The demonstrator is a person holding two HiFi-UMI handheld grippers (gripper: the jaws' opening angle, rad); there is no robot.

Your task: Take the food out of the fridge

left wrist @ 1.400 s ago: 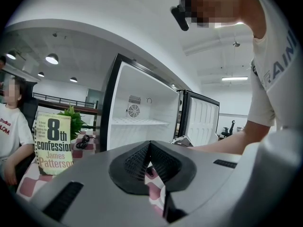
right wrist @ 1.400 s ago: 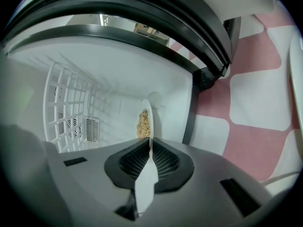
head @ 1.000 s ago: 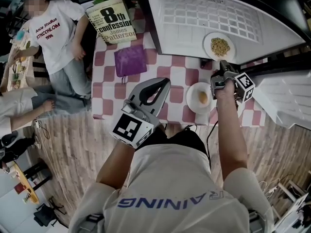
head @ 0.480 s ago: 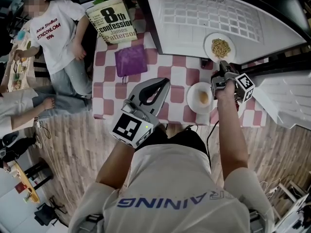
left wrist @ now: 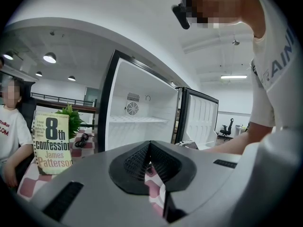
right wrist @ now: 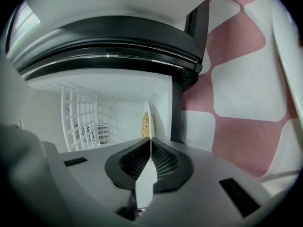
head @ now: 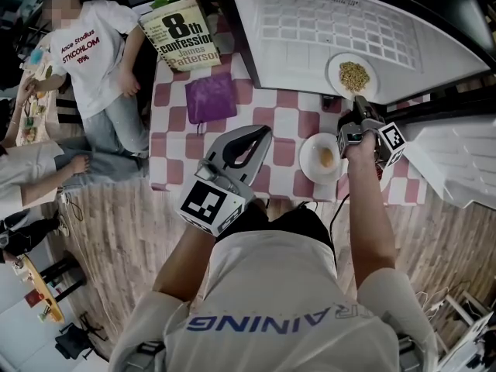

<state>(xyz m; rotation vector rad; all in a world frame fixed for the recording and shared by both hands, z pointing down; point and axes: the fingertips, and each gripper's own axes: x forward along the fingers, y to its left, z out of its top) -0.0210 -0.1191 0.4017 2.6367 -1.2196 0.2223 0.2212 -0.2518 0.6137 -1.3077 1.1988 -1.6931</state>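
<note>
A white plate of yellowish grains (head: 353, 76) lies on the floor of the open fridge (head: 310, 22), near its front edge. My right gripper (head: 357, 101) reaches to the plate's near rim. In the right gripper view the plate (right wrist: 148, 111) shows edge-on and runs between the jaws of the right gripper (right wrist: 151, 142), which are closing and press on the rim. A second white plate (head: 311, 147) with an orange piece of food stands on the checked table just left of my right hand. My left gripper (head: 263, 132) hovers over the table's near edge, shut and holding nothing, as the left gripper (left wrist: 150, 145) in its own view confirms.
The fridge door (head: 457, 157) swings open at the right. On the pink-and-white checked table (head: 275, 122) stand a book (head: 186, 36) and a purple pouch (head: 211, 97), with a green plant behind the book. Two people (head: 85, 53) sit at the left, beside the table.
My right gripper has rolled slightly at the plate's rim. The left gripper and the plates have stayed where they were.
</note>
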